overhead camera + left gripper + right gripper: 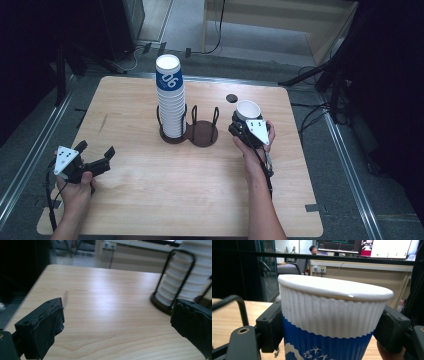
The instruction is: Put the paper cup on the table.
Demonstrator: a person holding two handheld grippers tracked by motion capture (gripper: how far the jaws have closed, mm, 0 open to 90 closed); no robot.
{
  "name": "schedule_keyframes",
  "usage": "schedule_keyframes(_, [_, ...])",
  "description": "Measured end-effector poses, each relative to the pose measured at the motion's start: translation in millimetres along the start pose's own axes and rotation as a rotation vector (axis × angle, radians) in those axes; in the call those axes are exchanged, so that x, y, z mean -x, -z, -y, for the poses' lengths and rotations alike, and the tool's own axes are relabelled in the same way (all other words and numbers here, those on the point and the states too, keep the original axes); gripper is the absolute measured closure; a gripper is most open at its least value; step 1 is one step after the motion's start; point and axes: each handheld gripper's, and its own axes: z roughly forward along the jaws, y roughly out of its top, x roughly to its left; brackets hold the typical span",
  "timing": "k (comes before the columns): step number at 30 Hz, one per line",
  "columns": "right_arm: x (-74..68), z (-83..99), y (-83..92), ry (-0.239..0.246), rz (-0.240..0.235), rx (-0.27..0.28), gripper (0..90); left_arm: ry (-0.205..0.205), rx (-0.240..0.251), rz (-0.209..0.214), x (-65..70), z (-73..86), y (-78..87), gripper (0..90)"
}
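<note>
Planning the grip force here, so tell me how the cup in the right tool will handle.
The cup looks like thin ribbed paper, so it is probably light and may crush if the right tool squeezes hard. The ribbed band under the jaws likely gives good friction, so slipping seems unlikely. It looks empty in the high view and is tall, so it may tip easily when set down.

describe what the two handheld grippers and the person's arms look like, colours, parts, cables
Both are black two-jaw grippers, each topped by a grey three-cornered plate with dark dots: the left gripper and the right gripper. A black cable trails from each along the forearm. The jaws are blocky with worn, rough pads. The forearms are bare, with no sleeves visible.
</note>
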Motion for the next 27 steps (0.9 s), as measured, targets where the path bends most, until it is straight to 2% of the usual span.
schedule_keyframes(4, [2.5, 5.5, -8.7, -0.009, -0.004, -0.004, 21.1, 0.029, -0.004, 0.023, -4.1, 1.0, 0.4, 0.0])
schedule_keyframes(7, [6.1, 9.1, -13.8, 0.008, -0.026, -0.023, 21.0, 0.016, -0.009, 0.029, -2.1, 2.4, 1.0, 0.0])
schedule_keyframes(11, [10.0, 11.3, -20.4, 0.015, -0.018, -0.049, 20.9, 0.004, -0.006, 0.039, -0.4, 3.2, 2.4, 0.0])
schedule_keyframes(16, [15.3, 12.8, -26.8, -0.001, 0.002, -0.080, 20.3, 0.023, -0.006, 0.045, -2.5, 3.3, 3.2, 0.0])
schedule_keyframes(18, [16.8, 13.7, -28.9, 0.005, 0.019, -0.083, 20.2, 0.022, -0.004, 0.045, -2.1, 3.4, 2.8, 0.0])
schedule_keyframes(27, [17.4, 23.7, -32.8, 0.026, 0.036, -0.129, 19.5, 0.002, -0.014, 0.048, 0.3, 3.1, 0.6, 0.0])
